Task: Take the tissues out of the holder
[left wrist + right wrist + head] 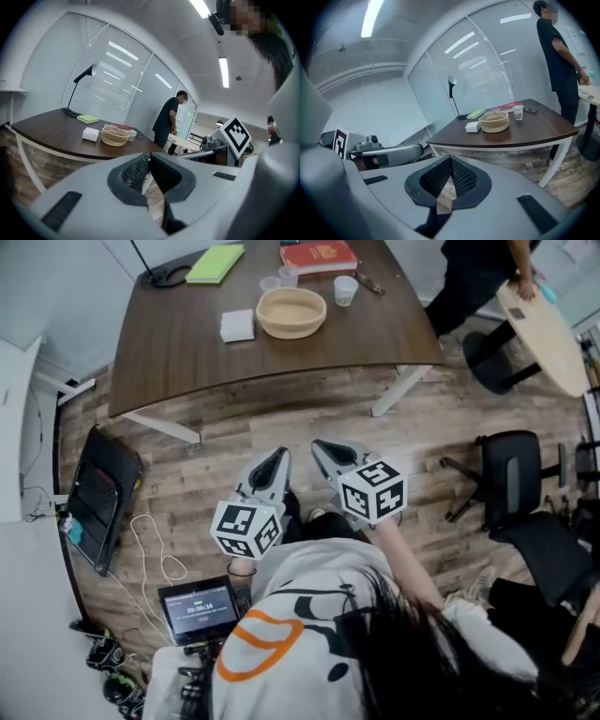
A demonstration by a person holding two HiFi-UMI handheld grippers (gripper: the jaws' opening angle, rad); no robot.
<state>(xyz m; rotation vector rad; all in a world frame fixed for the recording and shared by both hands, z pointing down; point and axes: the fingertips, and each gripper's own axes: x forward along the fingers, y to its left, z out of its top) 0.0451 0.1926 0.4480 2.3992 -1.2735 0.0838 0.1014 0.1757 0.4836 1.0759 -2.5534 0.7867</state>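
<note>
1. Tissues point(237, 325): a small white block on the dark wooden table point(187, 362), just left of the woven basket point(292, 312) and near it. At this range I cannot separate a holder from the tissues.
2. Also on the table: a green notepad point(216, 263) and a red book point(319, 255) at the far edge, a black lamp base point(167, 277) at the far left corner, and a clear cup point(345, 290) just right of the basket.
3. Left gripper point(275, 459): held over the plank floor point(281, 418), short of the table's near edge, with its nose pointing at the table. The left gripper view shows the fingers meeting at the tips with nothing between them.
4. Right gripper point(324, 448): beside the left one and angled the same way. In the right gripper view its fingers are pressed together and empty; only floor shows through the notch behind the tips.
5. Both grippers are well apart from the tissues and touch nothing on the table.
6. Surroundings: a person in dark clothes point(478, 277) stands beyond the table's right end at a pale round table point(544, 334). A black office chair point(516, 484) is at right. A small lit screen point(199, 608) sits low at left, near a white cable point(150, 559) on the floor.
</note>
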